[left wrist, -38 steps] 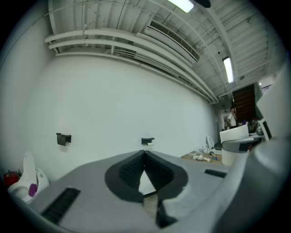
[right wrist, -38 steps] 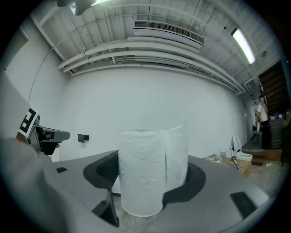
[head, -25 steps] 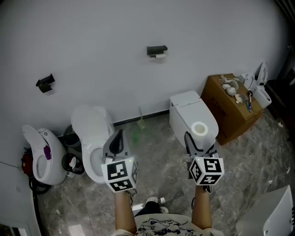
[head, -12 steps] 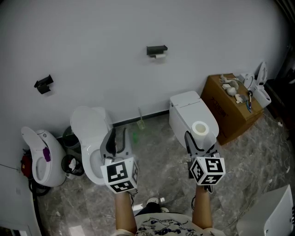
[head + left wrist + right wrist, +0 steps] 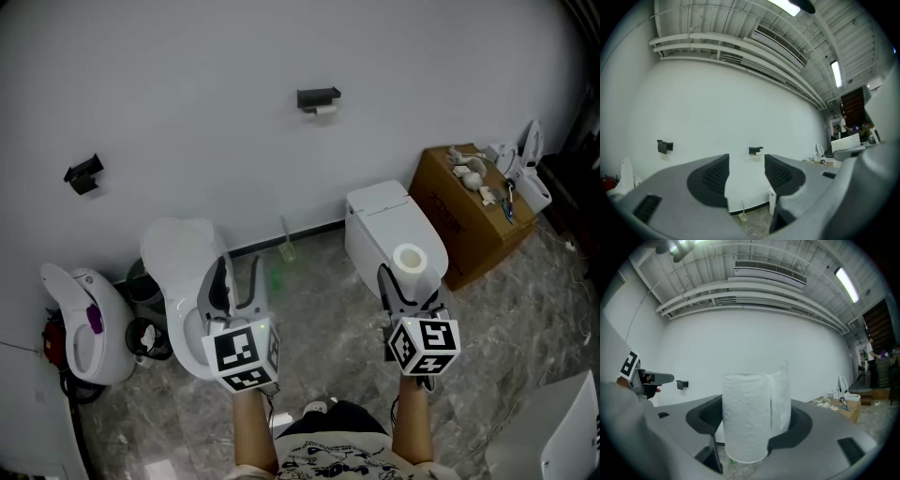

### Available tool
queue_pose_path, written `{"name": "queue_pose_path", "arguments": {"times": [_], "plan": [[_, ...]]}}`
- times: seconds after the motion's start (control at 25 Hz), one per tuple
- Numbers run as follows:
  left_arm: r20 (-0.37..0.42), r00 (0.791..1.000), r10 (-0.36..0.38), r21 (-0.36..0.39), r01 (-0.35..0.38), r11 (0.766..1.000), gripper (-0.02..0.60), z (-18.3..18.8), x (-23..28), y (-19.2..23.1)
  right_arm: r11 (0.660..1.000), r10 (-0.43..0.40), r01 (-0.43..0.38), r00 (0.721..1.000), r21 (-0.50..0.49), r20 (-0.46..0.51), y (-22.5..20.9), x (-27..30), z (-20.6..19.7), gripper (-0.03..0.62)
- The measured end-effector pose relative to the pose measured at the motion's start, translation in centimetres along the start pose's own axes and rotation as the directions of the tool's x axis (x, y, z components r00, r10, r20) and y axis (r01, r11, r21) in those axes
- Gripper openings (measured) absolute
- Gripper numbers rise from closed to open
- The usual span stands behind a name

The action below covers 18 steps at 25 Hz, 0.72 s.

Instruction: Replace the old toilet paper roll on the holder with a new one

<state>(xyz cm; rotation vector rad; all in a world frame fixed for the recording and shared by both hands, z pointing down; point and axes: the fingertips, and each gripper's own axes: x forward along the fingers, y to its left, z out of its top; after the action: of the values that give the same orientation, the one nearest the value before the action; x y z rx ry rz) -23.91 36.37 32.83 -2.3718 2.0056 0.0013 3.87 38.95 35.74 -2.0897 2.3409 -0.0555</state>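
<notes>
Two hand-held grippers are in view, both pointing level toward the white wall (image 5: 187, 75). The right hand-held gripper (image 5: 410, 281) has its jaws closed on the new toilet paper roll (image 5: 409, 260), which stands upright between the pads with a loose flap of sheet on its right side. The left hand-held gripper (image 5: 236, 279) carries nothing. Its jaws are opening, and only bare wall and floor show between them. The holder (image 5: 319, 97), a black bracket, is fixed high on the wall, well apart from both grippers. A small white remnant, judged to be the old roll (image 5: 325, 111), hangs just under it.

Assessment: the task is at an early stage. The replacement is in hand, but the old roll is not yet removed and the new one not yet fitted. Outstanding: approach to the holder, removal of the remnant, most likely by the free left gripper, then mounting.
</notes>
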Motion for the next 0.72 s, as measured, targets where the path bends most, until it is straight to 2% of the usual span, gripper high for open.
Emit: {"name": "queue_pose_path", "arguments": {"times": [0.44,0.72], "plan": [[-0.033,0.999,0.021,0.024,-0.02,1.0,0.216,-1.7,1.8,0.1,1.0,0.002,-0.002,1.0,0.014,-0.021,-0.7,1.8,-1.3,0.305],[-0.045,0.998,0.049,0.026,-0.048,0.998,0.216,-3.0,5.9,-0.3,0.999,0.016,-0.015,0.999,0.029,-0.032,-2.7,6.0,-2.5,0.305]]}}
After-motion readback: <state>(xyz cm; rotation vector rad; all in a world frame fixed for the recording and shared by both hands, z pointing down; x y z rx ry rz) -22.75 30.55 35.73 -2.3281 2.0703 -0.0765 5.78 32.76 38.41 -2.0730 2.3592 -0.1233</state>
